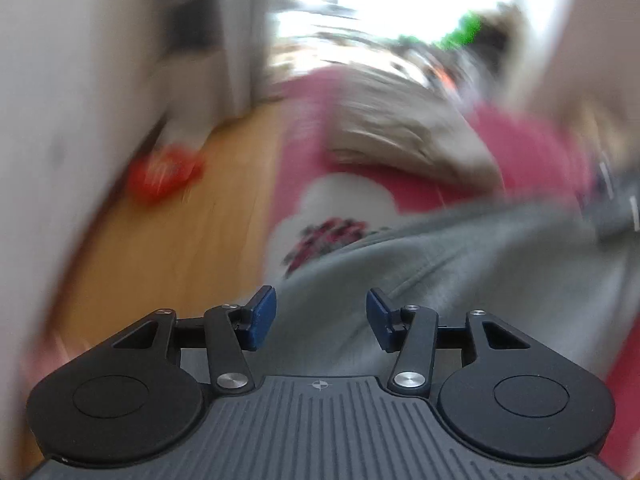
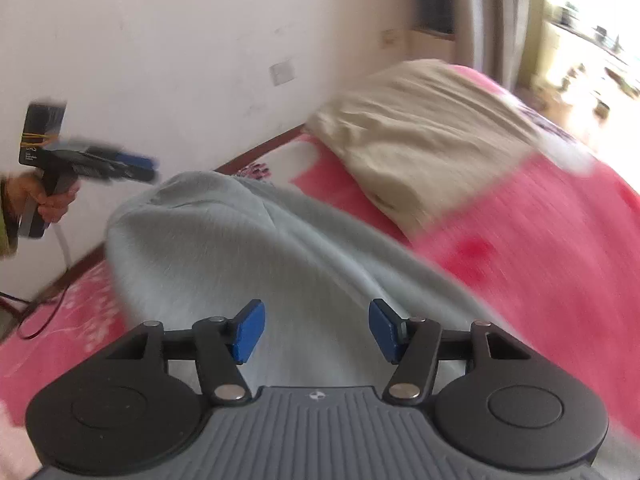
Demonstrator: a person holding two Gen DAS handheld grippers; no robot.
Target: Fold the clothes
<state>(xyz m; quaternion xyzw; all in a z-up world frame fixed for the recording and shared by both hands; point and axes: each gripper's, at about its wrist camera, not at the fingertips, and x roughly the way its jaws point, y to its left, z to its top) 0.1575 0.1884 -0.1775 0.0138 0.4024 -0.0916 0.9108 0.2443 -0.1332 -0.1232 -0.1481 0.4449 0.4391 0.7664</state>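
Note:
A light grey garment (image 2: 248, 248) lies in a rumpled heap on the pink bedcover (image 2: 540, 240). My right gripper (image 2: 317, 328) hovers over it, open, and its blue pads (image 2: 250, 330) touch no cloth. My left gripper (image 1: 321, 314) is also open above the grey garment (image 1: 440, 256) near the bed's edge, with nothing between its pads. The right wrist view shows the left gripper (image 2: 150, 168) from the side, held in a hand (image 2: 52, 200) at the far left. Motion blurs the left wrist view.
A beige cloth (image 2: 420, 140) lies further up the bed, also seen as the beige cloth (image 1: 400, 132). A wooden floor (image 1: 180, 240) runs along the bed, with a red object (image 1: 160, 172) on it. A white wall (image 2: 160, 60) stands behind the bed; a dark cable (image 2: 44, 312) trails over the cover.

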